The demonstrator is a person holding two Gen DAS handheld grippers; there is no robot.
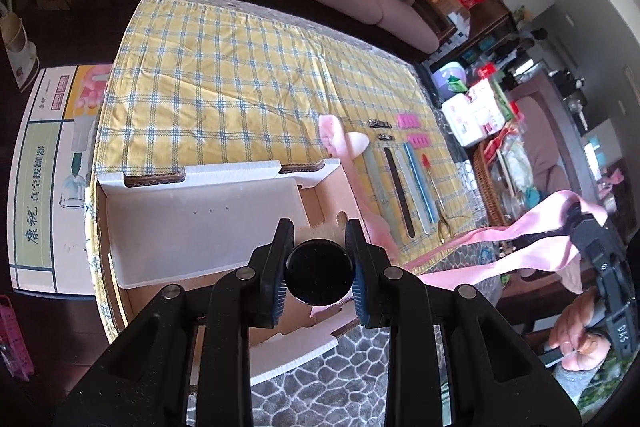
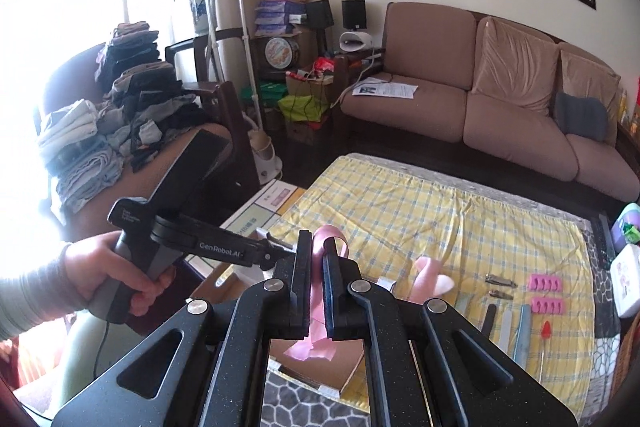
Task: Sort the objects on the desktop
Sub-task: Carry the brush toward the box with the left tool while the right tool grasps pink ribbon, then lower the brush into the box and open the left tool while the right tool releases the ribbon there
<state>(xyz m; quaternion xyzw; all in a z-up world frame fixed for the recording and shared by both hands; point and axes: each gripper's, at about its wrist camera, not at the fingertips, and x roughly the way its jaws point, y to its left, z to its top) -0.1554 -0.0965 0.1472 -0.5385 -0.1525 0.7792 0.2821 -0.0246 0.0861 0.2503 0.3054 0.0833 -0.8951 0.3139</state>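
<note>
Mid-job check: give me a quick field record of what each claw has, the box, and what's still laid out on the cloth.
left claw: shut on a black round-ended brush, bristles toward the box
right claw: shut on a pink ribbon, lifted off the table
box: open cardboard box, white tray inside
checked cloth: nail files, two clippers, two pink toe separators, red-tipped tool
ribbon path: trails from the right claw toward the box

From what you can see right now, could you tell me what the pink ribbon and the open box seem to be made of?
Pink ribbon: probably satin fabric; it has a soft sheen and drapes in folds.
Open box: corrugated cardboard, white outside, brown inside; fluting shows at its cut edges.
</note>
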